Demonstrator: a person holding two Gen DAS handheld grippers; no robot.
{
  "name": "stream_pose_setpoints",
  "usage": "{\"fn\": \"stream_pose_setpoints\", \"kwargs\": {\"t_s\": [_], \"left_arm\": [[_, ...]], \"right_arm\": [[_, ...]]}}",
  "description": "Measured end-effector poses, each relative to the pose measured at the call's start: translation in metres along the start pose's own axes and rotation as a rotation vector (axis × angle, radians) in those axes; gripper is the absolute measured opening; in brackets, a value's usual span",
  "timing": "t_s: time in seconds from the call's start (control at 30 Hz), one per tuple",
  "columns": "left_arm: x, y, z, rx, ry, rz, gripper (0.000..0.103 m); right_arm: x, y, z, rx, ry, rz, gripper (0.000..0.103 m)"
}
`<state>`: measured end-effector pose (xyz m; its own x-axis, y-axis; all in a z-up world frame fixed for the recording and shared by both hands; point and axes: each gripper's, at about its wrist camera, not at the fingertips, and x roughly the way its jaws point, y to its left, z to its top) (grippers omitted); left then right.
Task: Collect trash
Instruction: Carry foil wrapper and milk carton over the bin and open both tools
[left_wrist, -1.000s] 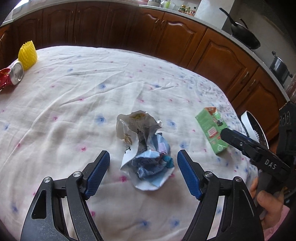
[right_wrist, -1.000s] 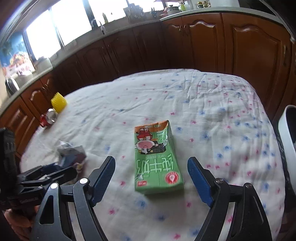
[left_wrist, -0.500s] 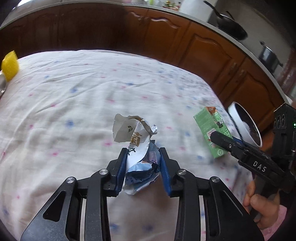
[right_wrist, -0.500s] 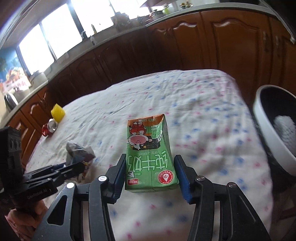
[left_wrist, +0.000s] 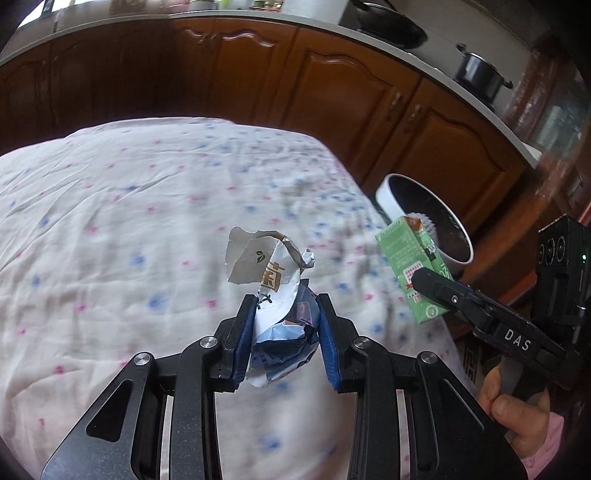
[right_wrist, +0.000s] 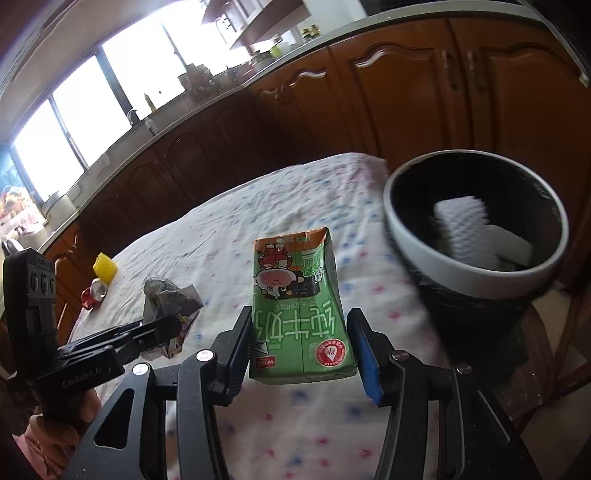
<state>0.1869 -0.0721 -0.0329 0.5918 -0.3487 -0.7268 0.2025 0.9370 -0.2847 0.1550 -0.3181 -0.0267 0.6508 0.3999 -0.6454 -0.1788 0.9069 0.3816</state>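
My left gripper (left_wrist: 283, 328) is shut on a crumpled white and blue wrapper (left_wrist: 275, 291) and holds it above the flowered tablecloth (left_wrist: 110, 229). My right gripper (right_wrist: 299, 343) is shut on a green milk carton (right_wrist: 295, 302) and holds it lifted, near the white-rimmed trash bin (right_wrist: 469, 266) at the table's right edge. In the left wrist view the carton (left_wrist: 410, 266) and the bin (left_wrist: 391, 195) show at the right. In the right wrist view the wrapper (right_wrist: 170, 299) shows at the left in the other gripper.
A yellow foam net (right_wrist: 104, 266) and a red can (right_wrist: 92, 293) lie at the table's far left. A white ribbed item (right_wrist: 465, 225) lies inside the bin. Brown cabinets (left_wrist: 295, 85) ring the table. A pot (left_wrist: 480, 72) stands on the counter.
Both grippers closed, the left on the wrapper and the right on the carton, then lifted them and moved right toward the bin.
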Motion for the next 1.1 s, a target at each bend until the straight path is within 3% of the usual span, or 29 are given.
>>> {"fn": "stream_pose_setpoints", "kwargs": {"t_s": [0.7,1.1], "left_arm": [[0.029,-0.086,0.015,0.149,0.028,-0.053,0.031],[0.041,-0.114,0.023,0.193,0.036,-0.071,0.031]], "right_arm": [[-0.047,-0.067,0.007,0.116,-0.095,-0.067,0.051],[-0.055,-0.088,0.011,0.149,-0.113,-0.08,0.052]]}}
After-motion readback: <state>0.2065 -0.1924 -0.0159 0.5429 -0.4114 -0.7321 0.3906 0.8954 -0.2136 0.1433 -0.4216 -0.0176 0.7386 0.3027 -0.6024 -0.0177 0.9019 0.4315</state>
